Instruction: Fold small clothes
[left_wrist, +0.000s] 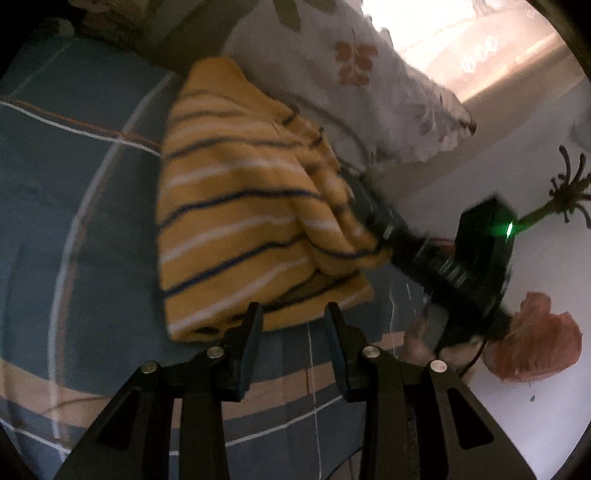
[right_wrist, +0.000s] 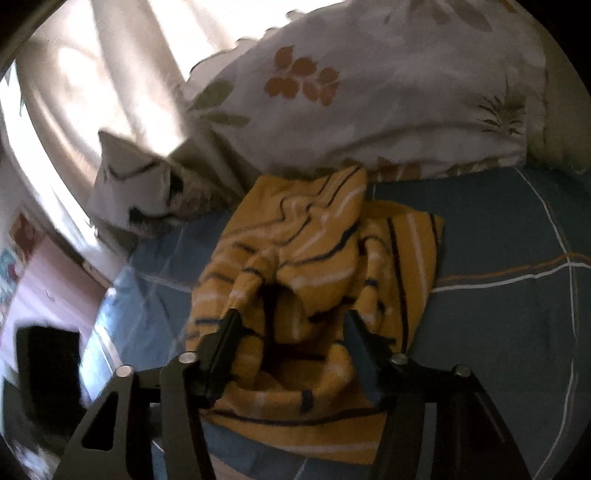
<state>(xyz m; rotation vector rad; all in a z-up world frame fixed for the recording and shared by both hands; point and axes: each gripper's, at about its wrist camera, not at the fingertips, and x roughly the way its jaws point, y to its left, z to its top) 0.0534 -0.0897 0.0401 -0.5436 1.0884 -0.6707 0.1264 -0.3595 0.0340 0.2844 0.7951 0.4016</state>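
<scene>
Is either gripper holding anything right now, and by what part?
The left gripper holds nothing. A bunched side edge of the yellow striped garment sits between the fingers of the right gripper; whether they pinch it cannot be told.

Yellow striped garment lying bunched on blue plaid bedspread, dark and white stripes across it. Left gripper in the foreground, jaws parted with nothing between them, fingertips just at the garment's near edge. Right gripper reaching in from the right, fingers buried in the garment's right-side folds; green indicator light lit on its body. Floral pillow beyond the garment. Image blurred.
</scene>
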